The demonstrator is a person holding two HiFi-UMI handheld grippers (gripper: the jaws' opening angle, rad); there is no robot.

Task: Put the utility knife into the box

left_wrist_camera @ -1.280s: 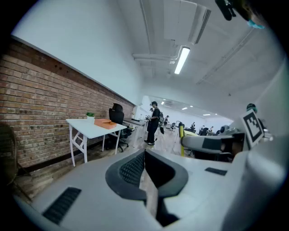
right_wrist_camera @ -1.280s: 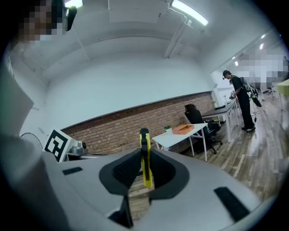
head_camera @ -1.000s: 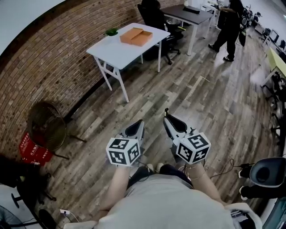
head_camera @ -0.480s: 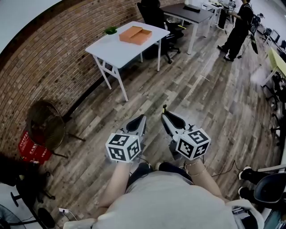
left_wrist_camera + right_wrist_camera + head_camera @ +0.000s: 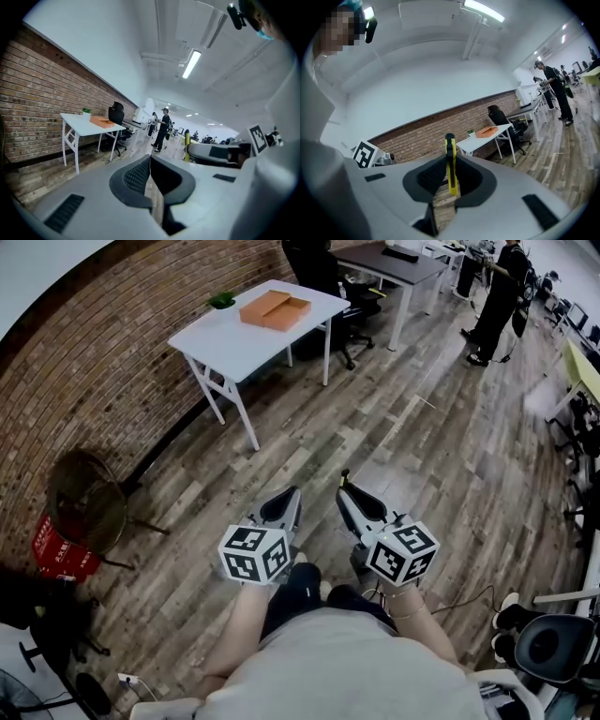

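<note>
While the orange box (image 5: 274, 309) sits on a white worktop (image 5: 225, 341) by the brick wall, well apart, the right hand-held gripper (image 5: 343, 495) clamps the yellow utility knife (image 5: 451, 173) upright between its jaws; the left hand-held gripper (image 5: 149, 158) is closed, empty.

The left gripper (image 5: 150, 161) had its jaws closed tip to tip with nothing between them. Beyond them, to the left, a white table (image 5: 77, 125) stood against a brick wall (image 5: 33, 108), bearing an orange box (image 5: 102, 122) and a small plant (image 5: 86, 112). A black chair (image 5: 116, 113) stood behind it, and a person (image 5: 163, 129) stood farther down the room under a lit ceiling light (image 5: 192, 64).
</note>
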